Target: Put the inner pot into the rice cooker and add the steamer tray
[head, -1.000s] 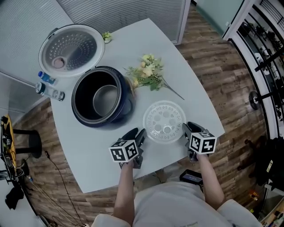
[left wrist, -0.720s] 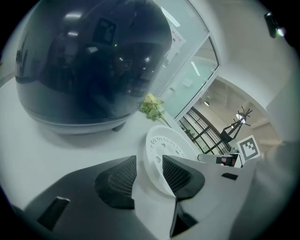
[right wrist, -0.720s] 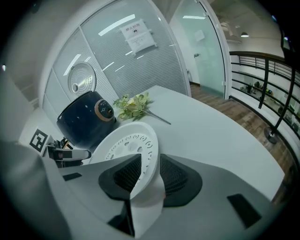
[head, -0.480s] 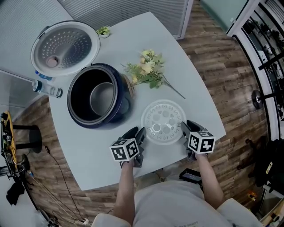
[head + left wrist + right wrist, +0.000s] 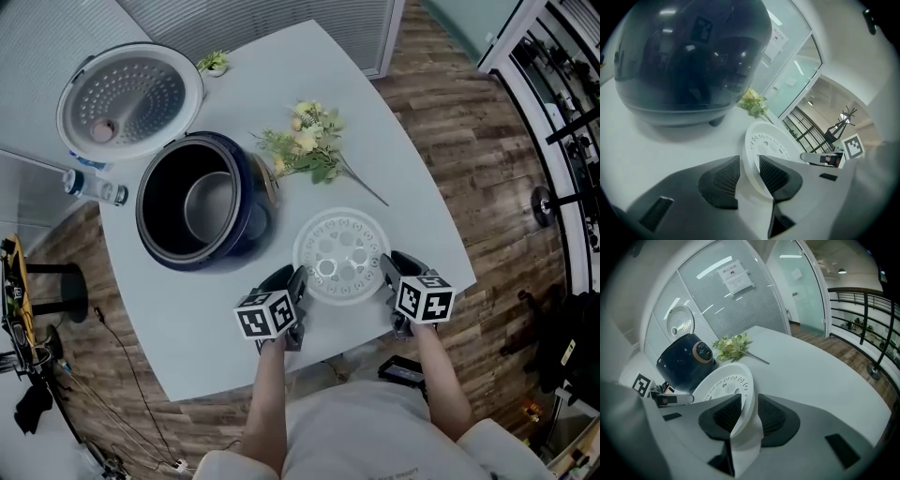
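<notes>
step: pot (image 5: 214,208) sat in cooker (image 5: 261,220), tray (image 5: 342,253) next | L gripper (image 5: 294,279): jaws just closed onto tray rim | R gripper (image 5: 386,267): jaws pinched rim too | next: lift level, into cooker

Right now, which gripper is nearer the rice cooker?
Left. The left gripper, its fingers just closed further on the steamer tray rim, sits on the tray's side facing the rice cooker. The right gripper grips the opposite rim, the tray lying between it and the cooker.
</notes>
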